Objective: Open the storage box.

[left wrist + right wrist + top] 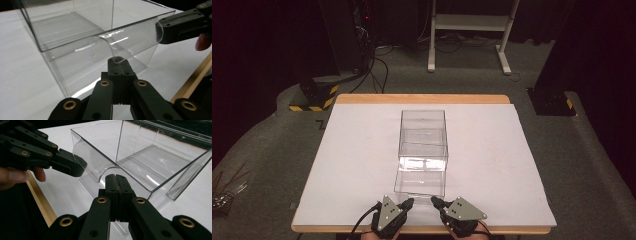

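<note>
A white table [352,165] bears a clear box [422,150] at its middle, near edge toward the person, where the left gripper [410,202] and right gripper [434,201], jaws closed with nothing held, sit at its curved lip [117,42].

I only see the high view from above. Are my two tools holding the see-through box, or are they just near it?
Observer: In the left gripper view, the left tool is shut and pinches the edge of a clear flap on the box.
Operator: What about the other one?
Observer: The right gripper view shows the right tool shut on that same flap.
Operator: Is the flap flat?
Observer: No. Up close, it bends in a smooth curve down to the tools.
</note>
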